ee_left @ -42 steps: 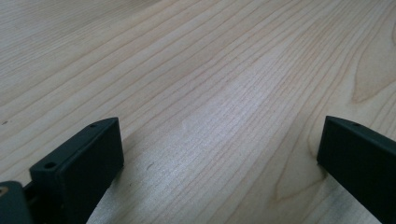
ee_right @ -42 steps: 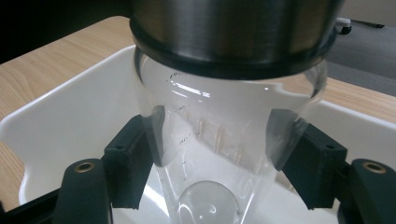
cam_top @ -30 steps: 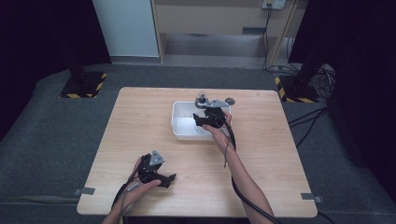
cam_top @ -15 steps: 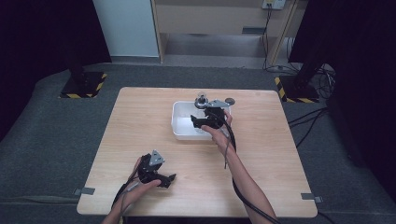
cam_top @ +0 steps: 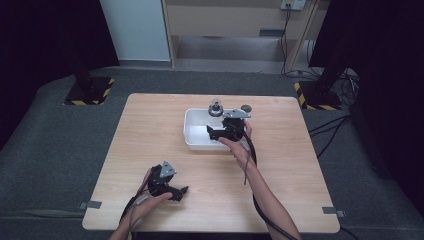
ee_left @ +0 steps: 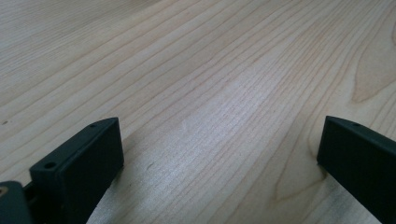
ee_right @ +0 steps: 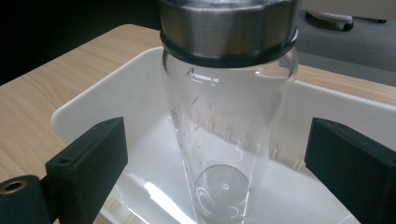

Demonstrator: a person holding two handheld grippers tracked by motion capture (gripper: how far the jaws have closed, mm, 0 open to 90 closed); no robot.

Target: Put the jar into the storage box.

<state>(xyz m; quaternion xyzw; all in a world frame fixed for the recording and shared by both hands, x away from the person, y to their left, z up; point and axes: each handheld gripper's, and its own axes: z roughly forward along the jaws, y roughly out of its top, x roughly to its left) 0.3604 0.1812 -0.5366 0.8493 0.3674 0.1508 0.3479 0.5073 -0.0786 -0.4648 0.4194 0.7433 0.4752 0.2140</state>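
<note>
Right now a tall glass bottle (ee_right: 224, 140) stands straight up inside the white plastic tub (ee_right: 93, 98) on the wooden table (cam_top: 150, 130). The bottle is clear, smooth and round, with a shiny metal band (ee_right: 229, 28) and its top pointing up. The right gripper (ee_right: 215, 154) has just let go; its black jaws have been opening, and the bottle stands between them untouched. The left gripper (ee_left: 219, 154) is spread wide over bare wood.
</note>
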